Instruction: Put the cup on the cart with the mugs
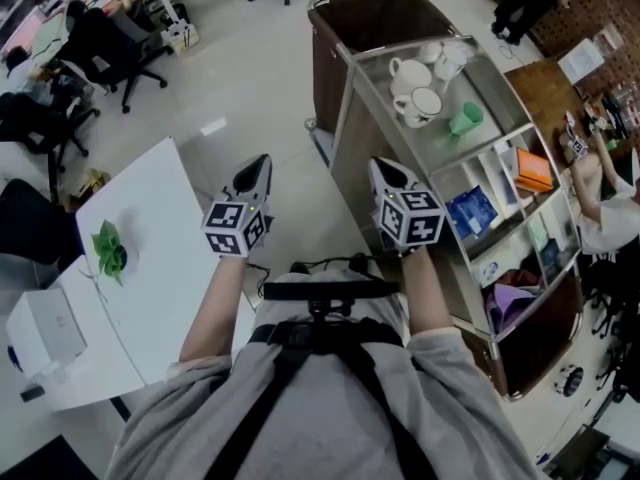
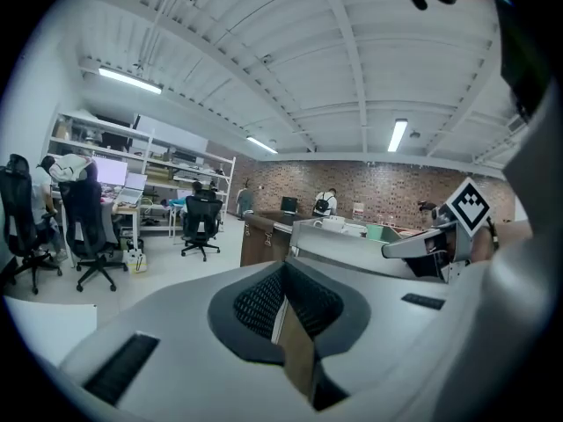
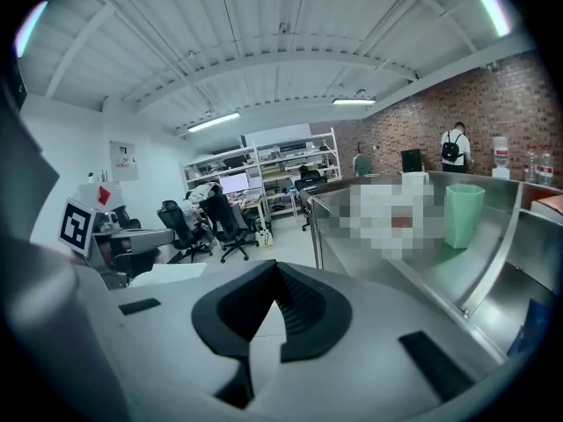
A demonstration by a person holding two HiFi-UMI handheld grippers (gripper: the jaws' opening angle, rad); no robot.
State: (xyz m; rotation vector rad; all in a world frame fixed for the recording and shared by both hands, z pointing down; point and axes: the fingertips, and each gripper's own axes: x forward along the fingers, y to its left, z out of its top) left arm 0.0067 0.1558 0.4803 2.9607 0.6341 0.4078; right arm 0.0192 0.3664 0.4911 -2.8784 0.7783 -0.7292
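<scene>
The green cup (image 1: 466, 119) stands upright on the top shelf of the steel cart (image 1: 347, 118), just right of the white mugs (image 1: 416, 86). From the right gripper view the green cup (image 3: 464, 215) is on the steel shelf ahead to the right, and the mugs beside it are hidden by a mosaic patch. My left gripper (image 1: 257, 165) and right gripper (image 1: 386, 169) are held close in front of the person's body, short of the cart. Both point forward with jaws shut and nothing between them. The right gripper (image 2: 433, 239) also shows in the left gripper view.
The cart's lower shelves hold a blue packet (image 1: 467, 211), an orange item (image 1: 533, 171) and purple things (image 1: 515, 298). A white table (image 1: 150, 268) at the left carries a green plant (image 1: 108, 251) and a white box (image 1: 45, 325). Office chairs (image 1: 112, 50) and seated people are beyond.
</scene>
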